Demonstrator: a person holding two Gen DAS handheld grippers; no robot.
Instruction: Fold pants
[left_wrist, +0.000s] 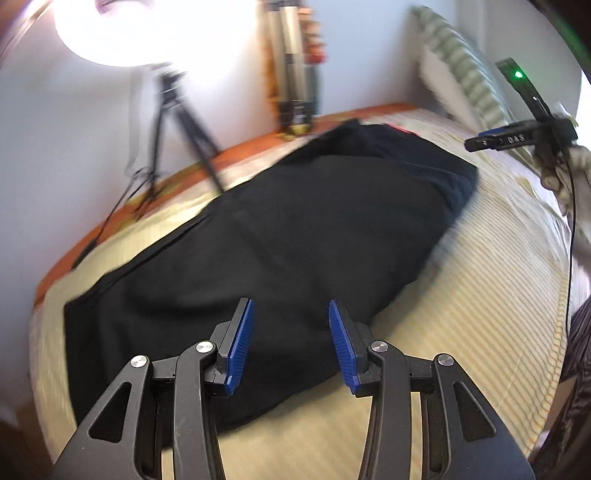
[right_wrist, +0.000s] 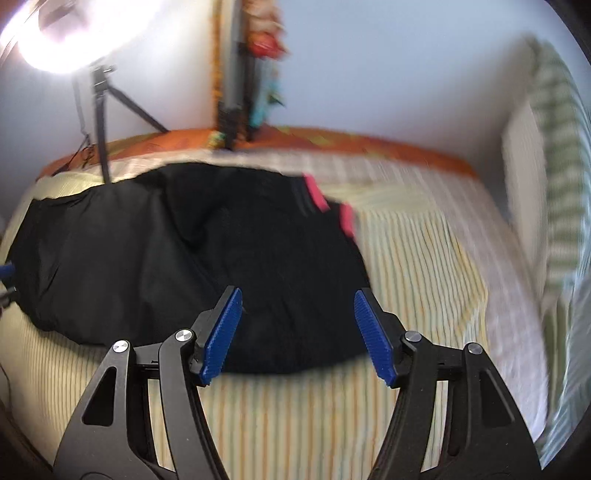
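Hovering with jaws spread and empty: left gripper (left_wrist: 290, 341) over the pants' near end, right gripper (right_wrist: 297, 334) over the near edge by the waist. Freed, likely, for fresh holds. Pants (left_wrist: 280, 236), black, pink waistband (right_wrist: 319, 197) at far right; spread lengthwise along the striped bed (right_wrist: 424, 266), seemingly one leg over the other. Lamp (left_wrist: 110, 29) far left, off the work.

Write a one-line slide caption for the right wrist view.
Right gripper, jaws open and empty, above black pants lying on a striped bedsheet.
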